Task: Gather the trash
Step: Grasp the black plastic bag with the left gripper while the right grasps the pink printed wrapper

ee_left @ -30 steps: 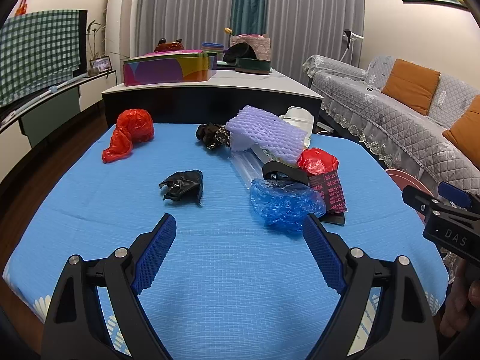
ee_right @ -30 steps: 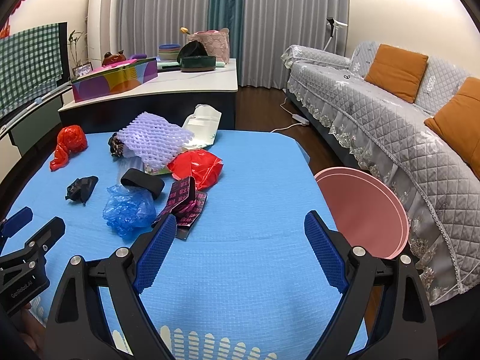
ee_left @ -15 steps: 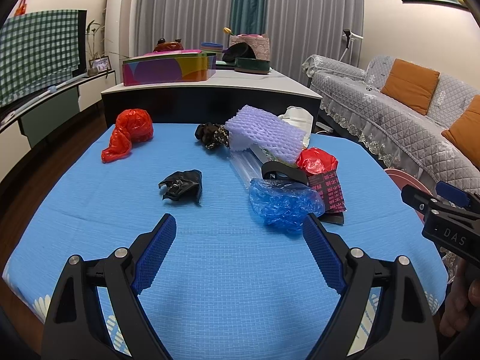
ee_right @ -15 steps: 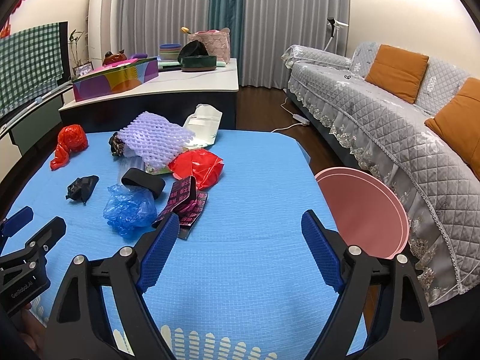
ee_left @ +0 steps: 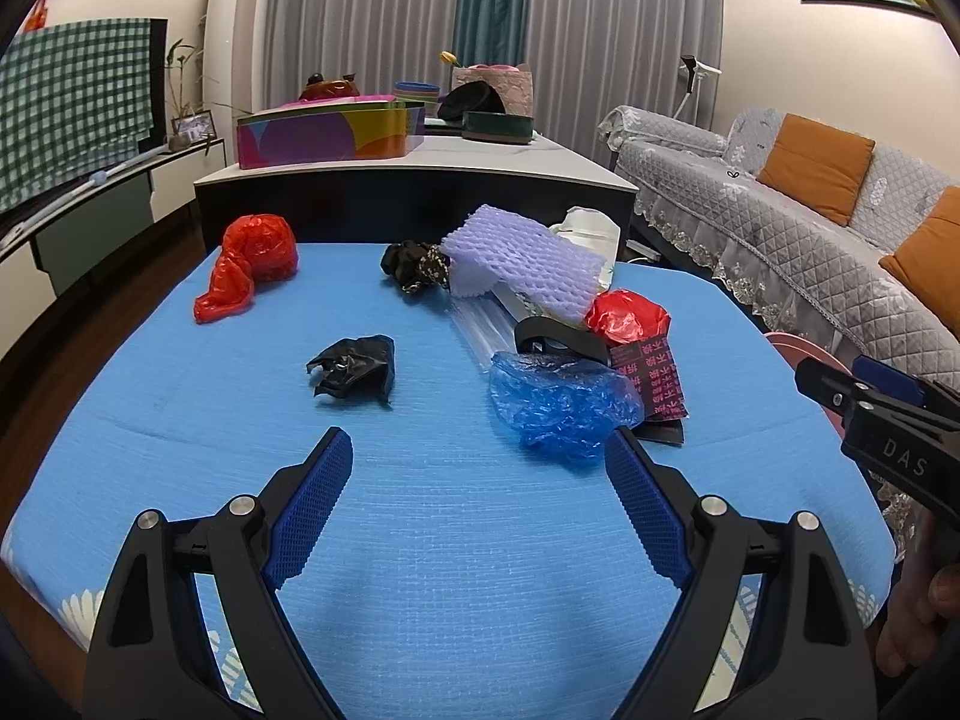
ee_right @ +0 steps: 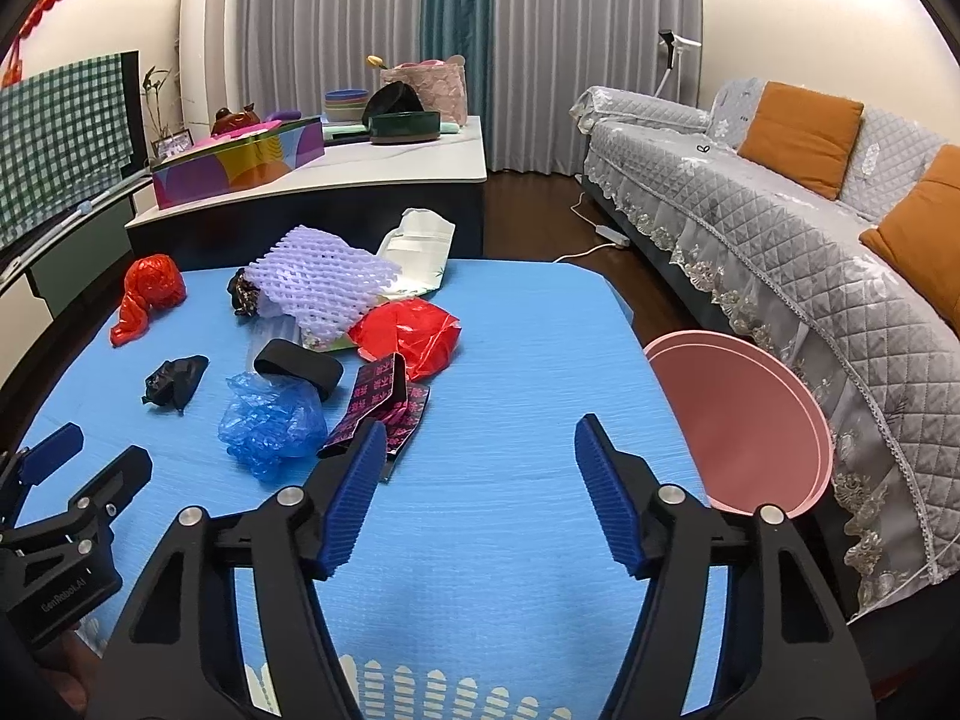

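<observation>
Trash lies on the blue table (ee_left: 456,540): a crumpled blue plastic bag (ee_left: 561,399), a black bag scrap (ee_left: 354,369), a red bag (ee_left: 249,267) at the far left, a purple foam net (ee_left: 522,264), another red bag (ee_left: 627,318) and a dark pink-printed wrapper (ee_right: 384,405). My left gripper (ee_left: 477,468) hangs open over the near table, short of the blue bag. My right gripper (ee_right: 477,462) hovers above bare cloth with its jaws closing and nothing between them. A pink bin (ee_right: 738,420) stands by the table's right edge.
A dark patterned scrap (ee_left: 417,267), a black band (ee_left: 558,339) and a white pouch (ee_right: 420,243) sit among the pile. Behind stands a counter (ee_left: 420,162) with a colourful box and bowls. A grey sofa (ee_right: 810,228) runs along the right. A hand (ee_left: 924,618) holds the right gripper.
The right gripper's jaws have narrowed noticeably while staying over the same patch of cloth. The left gripper and the trash have not moved.
</observation>
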A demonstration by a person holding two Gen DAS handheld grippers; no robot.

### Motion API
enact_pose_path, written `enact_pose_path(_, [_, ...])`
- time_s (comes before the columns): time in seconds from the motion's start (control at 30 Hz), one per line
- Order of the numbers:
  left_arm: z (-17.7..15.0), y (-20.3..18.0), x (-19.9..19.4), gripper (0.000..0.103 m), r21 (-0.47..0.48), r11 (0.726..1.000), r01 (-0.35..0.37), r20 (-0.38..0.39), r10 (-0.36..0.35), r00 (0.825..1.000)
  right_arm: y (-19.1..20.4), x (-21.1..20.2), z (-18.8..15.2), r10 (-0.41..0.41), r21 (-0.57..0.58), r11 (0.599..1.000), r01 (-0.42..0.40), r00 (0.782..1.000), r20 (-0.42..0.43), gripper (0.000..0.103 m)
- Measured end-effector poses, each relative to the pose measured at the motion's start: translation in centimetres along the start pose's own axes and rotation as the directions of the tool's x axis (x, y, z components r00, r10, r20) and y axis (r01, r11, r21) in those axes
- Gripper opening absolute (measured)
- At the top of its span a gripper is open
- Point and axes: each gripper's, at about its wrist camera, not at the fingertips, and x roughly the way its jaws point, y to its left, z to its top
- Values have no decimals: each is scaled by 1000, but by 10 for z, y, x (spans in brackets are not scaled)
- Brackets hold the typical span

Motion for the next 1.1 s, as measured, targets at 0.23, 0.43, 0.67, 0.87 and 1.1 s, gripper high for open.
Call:
enact_pose_path(0.23, [-1, -1, 4, 79, -1, 1000, 5, -9, -5, 1000, -2, 3, 2, -5, 19, 1000, 5, 1000, 11, 57])
enact_pose_path(0.43, [-1, -2, 8, 72, 0, 1000, 6, -16, -6, 1000, -5, 8, 2, 3, 34, 999, -3, 1000, -2, 53])
enact_pose_path(0.67, [1, 2, 14, 62, -9, 1000, -14, -21, 14, 1000, -12, 12, 7, 27, 80, 996, -27, 1000, -6, 53])
enact_pose_path(0.87, [7, 13, 23, 61, -37, 998, -48, -23, 47, 999, -13, 25, 9, 74, 108, 992, -71, 997, -21, 53])
enact_pose_path(1.1, [24, 33, 43, 60, -66, 990, -124, -29, 122, 992, -3, 49, 11, 153, 137, 980, -144, 987, -57, 53])
